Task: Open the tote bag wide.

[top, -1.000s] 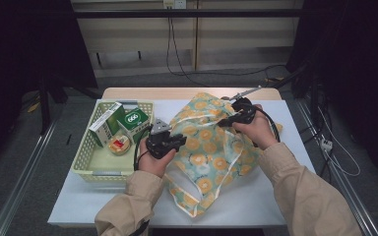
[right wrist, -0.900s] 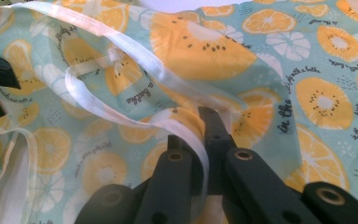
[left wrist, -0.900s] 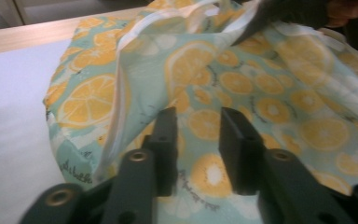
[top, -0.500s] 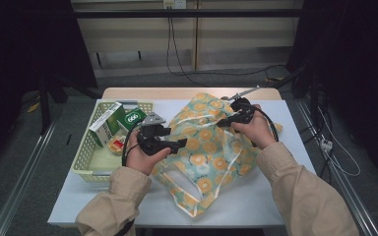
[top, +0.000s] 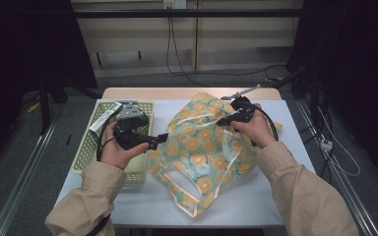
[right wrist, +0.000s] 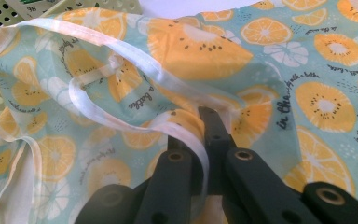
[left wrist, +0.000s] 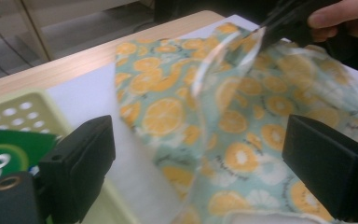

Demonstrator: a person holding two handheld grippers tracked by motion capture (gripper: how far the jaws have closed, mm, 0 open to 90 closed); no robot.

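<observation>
Right gripper (top: 228, 119): jaws pinched together on the white-trimmed edge of the bag (top: 202, 147). In the right gripper view the white trim (right wrist: 186, 135) passes between the two black jaws, which are closed tight on it (right wrist: 204, 122). Cloth rises toward that gripper and drapes down from it toward the table (top: 275, 196); the rest of the bag spreads below and to the left of it.

Left gripper (top: 163, 138): jaws stand wide apart and have just been opening. Nothing sits between them. In the left gripper view the two black jaws frame the bag (left wrist: 223, 116) ahead, with a bare strip of white table between the near jaw and the cloth. From above, the jaw tips are just beside the bag's left edge; contact cannot be told.

Bag: teal cloth printed with orange slices, a white loop handle (top: 179, 182) lying flat on the table, on the person's side of both grippers.

Behind and under the left gripper, a pale green basket (top: 86, 147) with a green box (left wrist: 9, 149) inside. The basket's right wall is just beside the bag.
</observation>
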